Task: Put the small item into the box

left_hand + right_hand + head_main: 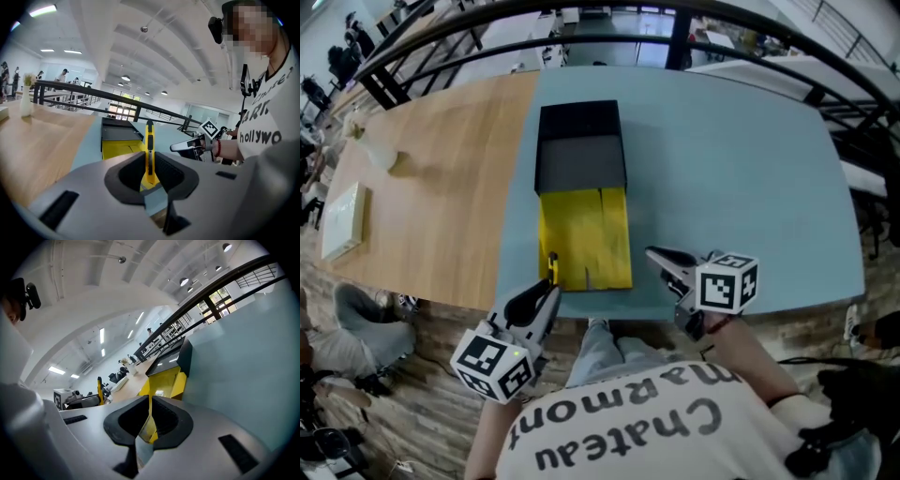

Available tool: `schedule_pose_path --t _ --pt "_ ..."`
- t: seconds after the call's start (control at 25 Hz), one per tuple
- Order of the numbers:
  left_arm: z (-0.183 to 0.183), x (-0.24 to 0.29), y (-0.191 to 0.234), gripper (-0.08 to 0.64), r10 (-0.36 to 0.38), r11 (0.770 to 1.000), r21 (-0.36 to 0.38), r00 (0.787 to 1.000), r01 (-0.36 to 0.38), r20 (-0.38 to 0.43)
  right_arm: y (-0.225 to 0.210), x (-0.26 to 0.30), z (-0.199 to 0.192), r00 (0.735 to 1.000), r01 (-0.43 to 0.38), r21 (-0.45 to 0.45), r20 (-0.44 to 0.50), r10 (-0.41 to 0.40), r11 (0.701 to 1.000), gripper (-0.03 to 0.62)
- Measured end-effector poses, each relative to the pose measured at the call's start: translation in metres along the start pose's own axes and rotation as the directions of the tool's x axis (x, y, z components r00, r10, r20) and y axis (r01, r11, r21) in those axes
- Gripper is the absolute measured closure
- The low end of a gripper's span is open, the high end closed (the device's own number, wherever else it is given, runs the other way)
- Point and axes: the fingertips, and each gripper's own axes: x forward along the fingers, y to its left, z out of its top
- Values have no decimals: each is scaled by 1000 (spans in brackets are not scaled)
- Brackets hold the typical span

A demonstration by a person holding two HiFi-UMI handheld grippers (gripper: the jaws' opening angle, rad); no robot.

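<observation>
You're clamping yellow knife (pixel 149 150) in left gripper (pixel 549 279), long axis pointing at box (pixel 581 164) lying straight ahead, nearer this hand; right gripper (pixel 656 255) idling, 2 jaws together, empty.

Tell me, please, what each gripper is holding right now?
Left gripper: jaws closed on the yellow utility knife.
Right gripper: jaws closed, empty.

The right gripper (pixel 149 417), jaws closed together (nothing held), points at a yellow box (pixel 164 380) farther along the pale blue table (pixel 243 362).
</observation>
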Motion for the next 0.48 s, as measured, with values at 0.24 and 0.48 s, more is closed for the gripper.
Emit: schedule_pose_path --t 0.24,0.48 --pt "4 46 30 500 -38 997 66 995 44 -89 -37 26 12 999 38 71 22 -40 997 548" --pt "-6 91 40 500 -89 983 141 977 117 -194 -74 43 15 996 80 195 21 -85 978 548"
